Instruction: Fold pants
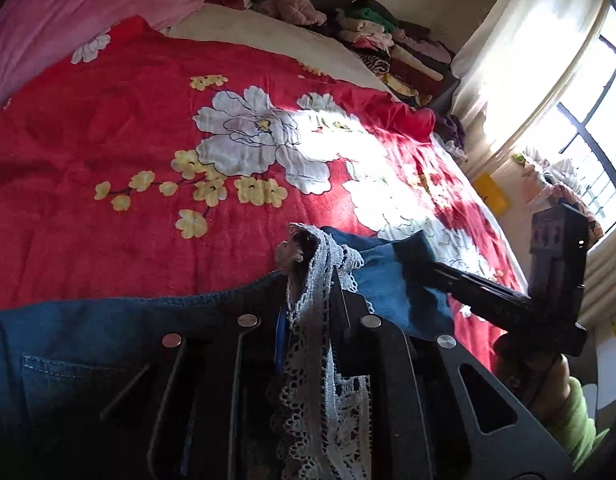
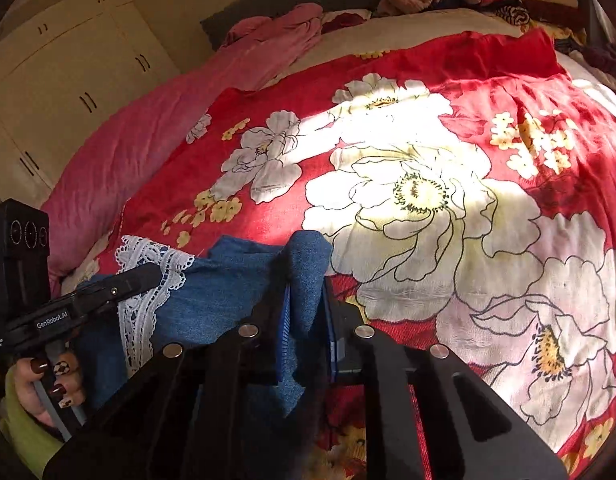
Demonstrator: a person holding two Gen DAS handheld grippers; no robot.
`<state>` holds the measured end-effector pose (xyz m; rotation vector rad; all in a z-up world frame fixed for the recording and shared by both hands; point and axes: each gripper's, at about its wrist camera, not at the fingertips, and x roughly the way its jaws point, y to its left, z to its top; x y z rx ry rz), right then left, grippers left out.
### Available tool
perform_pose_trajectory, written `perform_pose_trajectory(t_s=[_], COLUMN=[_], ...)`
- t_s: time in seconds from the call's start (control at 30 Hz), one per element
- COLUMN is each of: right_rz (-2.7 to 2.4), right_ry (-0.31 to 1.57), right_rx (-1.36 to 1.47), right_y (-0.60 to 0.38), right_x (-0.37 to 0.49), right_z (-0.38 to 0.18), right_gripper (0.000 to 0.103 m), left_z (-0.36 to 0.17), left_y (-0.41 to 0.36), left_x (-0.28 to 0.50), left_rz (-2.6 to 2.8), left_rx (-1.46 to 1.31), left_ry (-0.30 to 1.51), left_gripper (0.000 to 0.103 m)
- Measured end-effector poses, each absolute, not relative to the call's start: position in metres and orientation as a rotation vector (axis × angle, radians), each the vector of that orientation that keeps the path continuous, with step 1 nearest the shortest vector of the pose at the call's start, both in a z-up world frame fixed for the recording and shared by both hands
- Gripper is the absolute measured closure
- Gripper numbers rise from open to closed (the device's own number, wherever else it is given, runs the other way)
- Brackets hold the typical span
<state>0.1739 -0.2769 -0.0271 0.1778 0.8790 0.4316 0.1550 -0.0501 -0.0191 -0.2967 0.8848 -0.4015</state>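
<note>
Denim pants [image 1: 87, 344] with white lace trim [image 1: 324, 300] lie at the near edge of the bed, on a red floral bedspread [image 1: 127, 200], gathered between the two claws. In the left wrist view the blue fabric stretches sideways across the bottom, a stitched back pocket [image 1: 59, 380] showing at the left and the stitched top edge running level from there toward the middle, so the long axis lies across the view, roughly along the bedspread's near edge. The left claw [image 1: 308, 320] is closed narrow on a bunch of lace trim and denim, which stands up between its fingers and drapes back over them. Just right of it, the right claw [image 1: 428, 266] reaches in from the right and meets a raised fold of the denim. In the right wrist view the right claw [image 2: 308, 304] is pinched narrow on a blue denim fold [image 2: 308, 264] that rises upright between its blue pads [image 2: 285, 320]; the rest of the pants trail left toward the left claw [image 2: 147, 274], where the lace [image 2: 147, 280] hangs. The left hand [image 2: 47, 380], with painted nails, grips that tool's handle. A pink blanket [image 2: 147, 132] lies along the bedspread's far-left side, a pile of clothes [image 1: 388, 40] sits past its far edge, a cream wardrobe [image 2: 67, 80] stands left of it, and a sunlit window [image 1: 588, 128] is to its right.
</note>
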Motion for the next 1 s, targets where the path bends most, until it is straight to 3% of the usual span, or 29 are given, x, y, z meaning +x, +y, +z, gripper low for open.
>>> perform_pose_trajectory(t_s=[0.1, 0.2, 0.27, 0.4, 0.5, 0.63, 0.8, 1.0], right_rz=[0.35, 0.322, 0.305, 0.304, 0.31, 0.336, 0.373, 0.42], right_ry=[0.885, 0.872, 0.843, 0.8, 0.772, 0.728, 0.696, 0.693], right_rx=[0.019, -0.043, -0.058, 0.024, 0.072, 0.106, 0.099, 0.071], right_y=[-0.261, -0.255, -0.257, -0.276, -0.288, -0.295, -0.291, -0.282], right_x=[0.173, 0.172, 0.169, 0.158, 0.143, 0.115, 0.081, 0.047], right_z=[-0.035, -0.042, -0.038, -0.026, -0.014, 0.004, 0.021, 0.027], right_gripper=[0.089, 0.084, 0.074, 0.044, 0.041, 0.022, 0.02, 0.02], left_z=[-0.035, -0.039, -0.033, -0.016, -0.006, 0.007, 0.017, 0.023], left_y=[-0.052, -0.05, -0.049, -0.049, -0.048, -0.048, -0.047, -0.039], left_x=[0.162, 0.161, 0.157, 0.141, 0.132, 0.118, 0.1, 0.075], left_rz=[-0.361, -0.357, -0.344, -0.323, -0.322, -0.325, -0.317, -0.312], left_rx=[-0.264, -0.267, -0.243, -0.178, -0.155, -0.132, -0.114, -0.112], left_ry=[0.909, 0.917, 0.907, 0.878, 0.865, 0.844, 0.828, 0.827], left_gripper=[0.08, 0.076, 0.071, 0.051, 0.04, 0.032, 0.021, 0.017])
